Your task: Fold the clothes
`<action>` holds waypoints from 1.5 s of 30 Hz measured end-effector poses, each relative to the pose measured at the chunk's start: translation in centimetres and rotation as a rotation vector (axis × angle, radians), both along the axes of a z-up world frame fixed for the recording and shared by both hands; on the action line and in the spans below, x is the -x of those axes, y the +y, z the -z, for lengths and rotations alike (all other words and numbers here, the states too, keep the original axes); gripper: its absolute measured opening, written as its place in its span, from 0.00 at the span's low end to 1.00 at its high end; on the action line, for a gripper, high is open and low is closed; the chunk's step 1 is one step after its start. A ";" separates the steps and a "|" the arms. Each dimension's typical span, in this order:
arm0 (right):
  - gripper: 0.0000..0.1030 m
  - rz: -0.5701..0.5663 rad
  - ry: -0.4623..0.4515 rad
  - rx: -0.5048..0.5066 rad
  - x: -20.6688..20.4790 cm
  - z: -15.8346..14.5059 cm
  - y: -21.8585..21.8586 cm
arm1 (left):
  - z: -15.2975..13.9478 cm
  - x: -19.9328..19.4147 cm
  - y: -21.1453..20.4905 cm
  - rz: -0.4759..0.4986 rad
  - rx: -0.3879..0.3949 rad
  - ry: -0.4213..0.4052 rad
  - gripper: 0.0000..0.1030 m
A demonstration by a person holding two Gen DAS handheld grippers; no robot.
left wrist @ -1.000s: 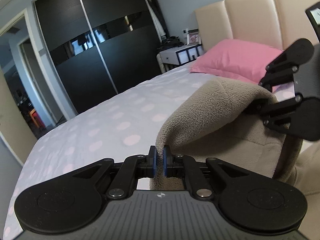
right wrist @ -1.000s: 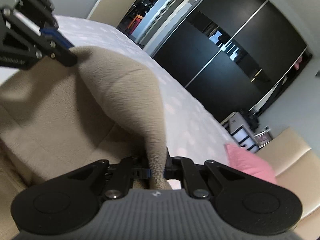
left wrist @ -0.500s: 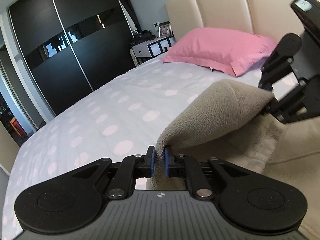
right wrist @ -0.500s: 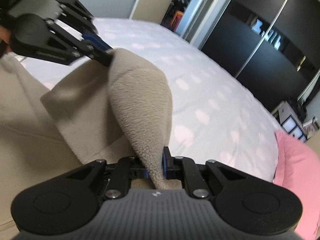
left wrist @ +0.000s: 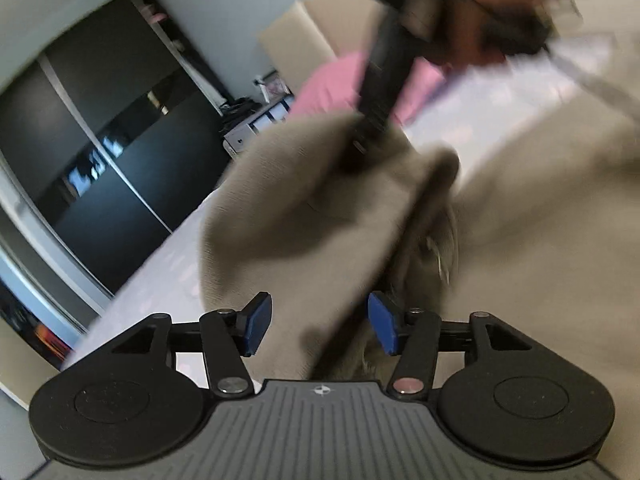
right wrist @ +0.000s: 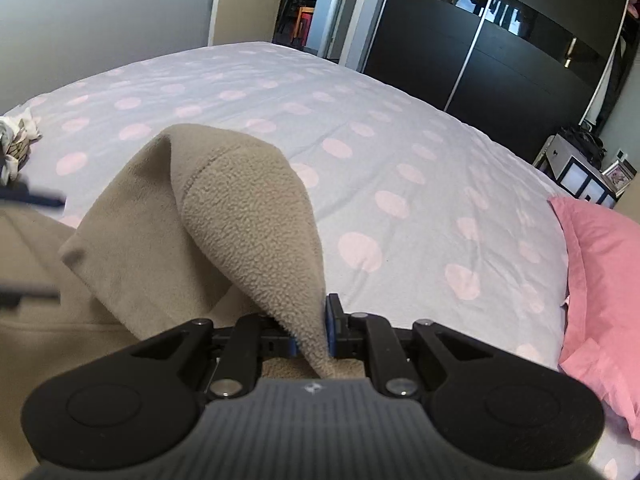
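While the right gripper (right wrist: 314,330) pinches the beige fleece (right wrist: 256,216), the left gripper (left wrist: 318,322) gapes — released.

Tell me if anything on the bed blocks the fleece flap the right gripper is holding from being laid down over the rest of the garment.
Nothing visible blocks it. The right gripper pinches the beige fleece, and the garment beneath it looks bare. The crumpled white cloth lies apart at the bed's edge.

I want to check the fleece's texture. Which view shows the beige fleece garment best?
The right wrist view: the beige fleece garment is sharp there, pinched by the right gripper. In the left wrist view it is motion-blurred, between the open fingers of the left gripper.
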State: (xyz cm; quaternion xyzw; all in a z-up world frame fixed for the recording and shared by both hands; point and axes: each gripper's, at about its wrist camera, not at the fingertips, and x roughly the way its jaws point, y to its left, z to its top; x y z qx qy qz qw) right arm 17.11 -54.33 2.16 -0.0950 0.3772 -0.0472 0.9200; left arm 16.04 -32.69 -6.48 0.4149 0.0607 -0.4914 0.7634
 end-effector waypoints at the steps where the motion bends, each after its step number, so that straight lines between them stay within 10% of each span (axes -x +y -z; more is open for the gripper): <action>1: 0.14 0.000 -0.001 -0.005 -0.1 0.0 0.0 | 0.8 -0.1 -0.5 -0.009 -0.024 -0.029 0.44; 3: 0.15 0.006 -0.003 -0.012 0.6 0.4 -0.3 | 2.4 -0.3 -1.4 -0.026 -0.073 -0.083 0.18; 7: 0.18 0.019 -0.001 -0.021 0.6 0.4 -0.6 | 4.1 -2.5 -1.6 -0.040 -0.175 -0.120 0.09; 24: 0.61 0.103 0.091 -0.071 0.6 4.5 -2.4 | 8.1 -3.9 -0.6 -0.017 -0.257 -0.161 0.12; 31: 0.57 0.014 -0.132 0.000 4.6 3.4 -0.4 | 7.0 -3.2 0.5 0.031 -0.235 -0.145 0.24; 37: 0.31 -0.031 0.022 -0.045 3.6 8.0 0.7 | 4.6 -1.8 -0.3 0.060 -0.125 -0.043 0.35; 45: 0.30 0.061 0.048 -0.183 3.7 12.5 -1.1 | 5.2 -5.3 -3.7 -0.085 -0.121 0.138 0.33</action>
